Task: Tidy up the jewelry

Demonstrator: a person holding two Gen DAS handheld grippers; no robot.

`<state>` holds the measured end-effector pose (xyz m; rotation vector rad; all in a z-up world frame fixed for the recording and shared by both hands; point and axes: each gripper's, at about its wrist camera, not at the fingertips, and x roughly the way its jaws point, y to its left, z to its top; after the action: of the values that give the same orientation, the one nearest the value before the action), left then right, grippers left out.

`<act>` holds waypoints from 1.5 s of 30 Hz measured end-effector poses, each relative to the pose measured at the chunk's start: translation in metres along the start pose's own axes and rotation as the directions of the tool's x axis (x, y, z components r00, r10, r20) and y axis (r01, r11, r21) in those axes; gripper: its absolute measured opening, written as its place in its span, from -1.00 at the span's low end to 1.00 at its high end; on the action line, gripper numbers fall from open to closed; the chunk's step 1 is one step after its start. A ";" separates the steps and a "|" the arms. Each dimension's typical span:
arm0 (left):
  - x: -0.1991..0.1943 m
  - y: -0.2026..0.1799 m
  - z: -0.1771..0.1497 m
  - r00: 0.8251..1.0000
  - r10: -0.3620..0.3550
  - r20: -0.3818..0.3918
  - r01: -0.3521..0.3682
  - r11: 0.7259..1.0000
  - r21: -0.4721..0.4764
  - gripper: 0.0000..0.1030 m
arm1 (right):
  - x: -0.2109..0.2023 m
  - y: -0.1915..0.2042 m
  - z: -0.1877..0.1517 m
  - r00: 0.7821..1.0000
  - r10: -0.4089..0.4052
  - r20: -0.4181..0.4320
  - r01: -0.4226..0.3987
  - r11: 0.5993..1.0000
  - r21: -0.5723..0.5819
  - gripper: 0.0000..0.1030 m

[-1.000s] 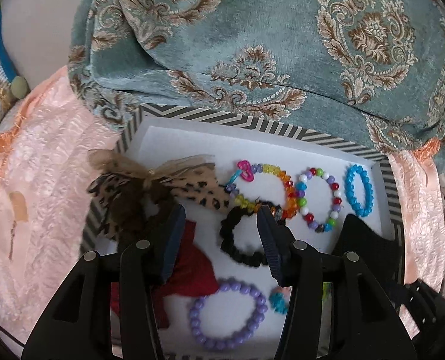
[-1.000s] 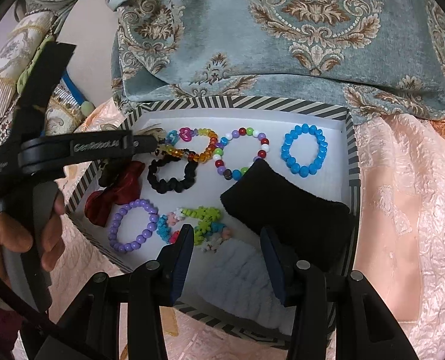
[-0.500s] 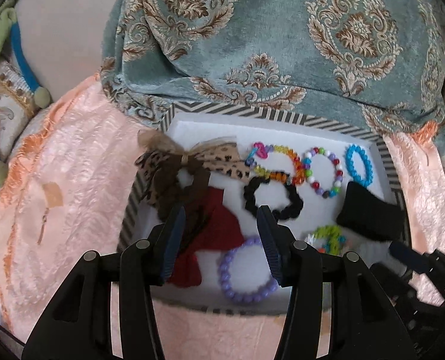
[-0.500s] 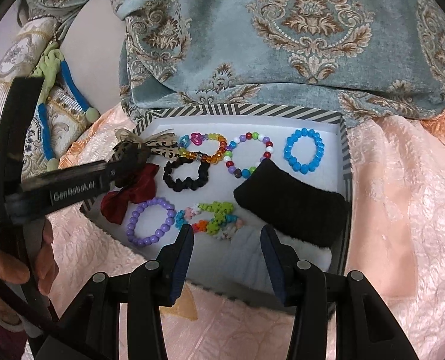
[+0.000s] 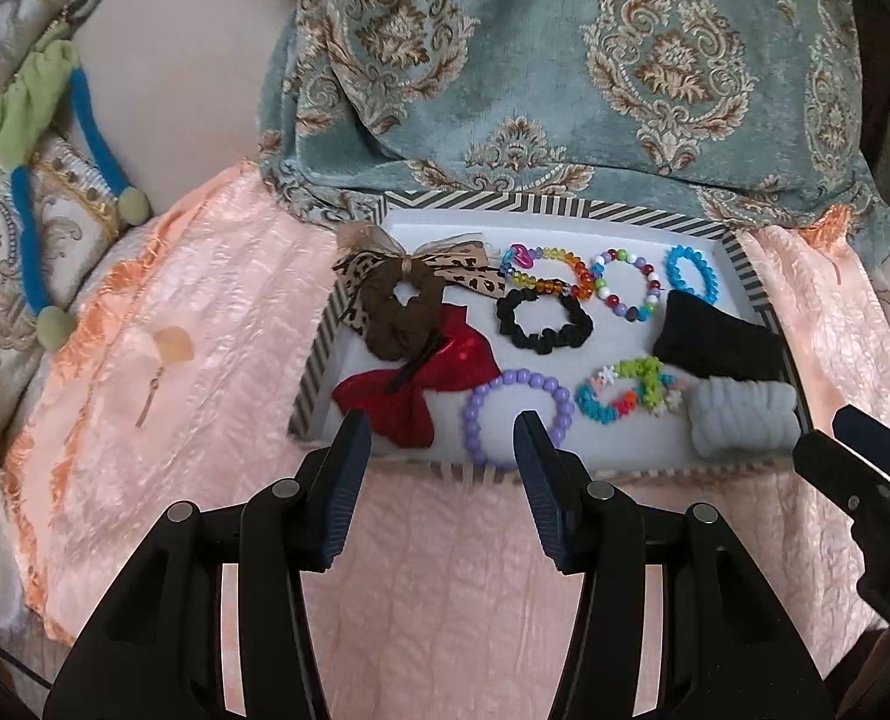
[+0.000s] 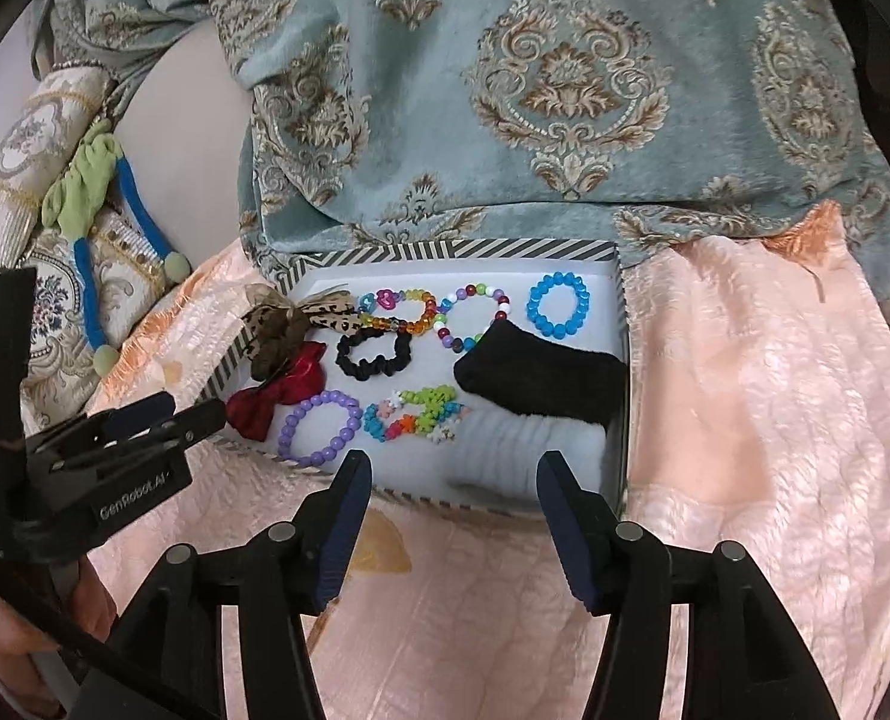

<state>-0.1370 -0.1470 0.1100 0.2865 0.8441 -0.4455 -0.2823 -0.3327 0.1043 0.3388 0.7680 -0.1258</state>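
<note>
A striped-rim tray (image 5: 316, 354) (image 6: 624, 372) lies on a peach bedspread and holds jewelry: a purple bead bracelet (image 5: 517, 417) (image 6: 319, 427), a black scrunchie (image 5: 544, 324) (image 6: 374, 354), a red bow (image 5: 427, 381) (image 6: 277, 396), a leopard bow scrunchie (image 5: 403, 294), rainbow, mixed-bead and blue bracelets (image 6: 556, 304), black (image 6: 541, 381) and grey (image 5: 742, 417) bands. My left gripper (image 5: 442, 438) is open and empty just before the tray's near rim. My right gripper (image 6: 454, 474) is open and empty, also at the near rim.
A teal patterned blanket (image 5: 565, 78) is piled behind the tray. A green and blue cord (image 5: 31, 138) lies on an embroidered cushion at far left. Peach bedspread (image 6: 757, 396) surrounds the tray on the left, right and front.
Both grippers have pulled back from over the tray toward me, staying open and empty. The tray now shows whole in both views.
</note>
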 end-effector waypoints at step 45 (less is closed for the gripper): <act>-0.092 0.018 -0.031 0.989 -0.020 0.148 0.032 0.996 -0.081 -0.04 | -0.075 0.051 -0.009 0.984 -0.101 0.149 0.109 0.993 -0.046 0.42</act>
<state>-0.2019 -0.0943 0.1631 0.1640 0.7201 -0.4491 -0.3300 -0.2823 0.1634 0.2350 0.6426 -0.2261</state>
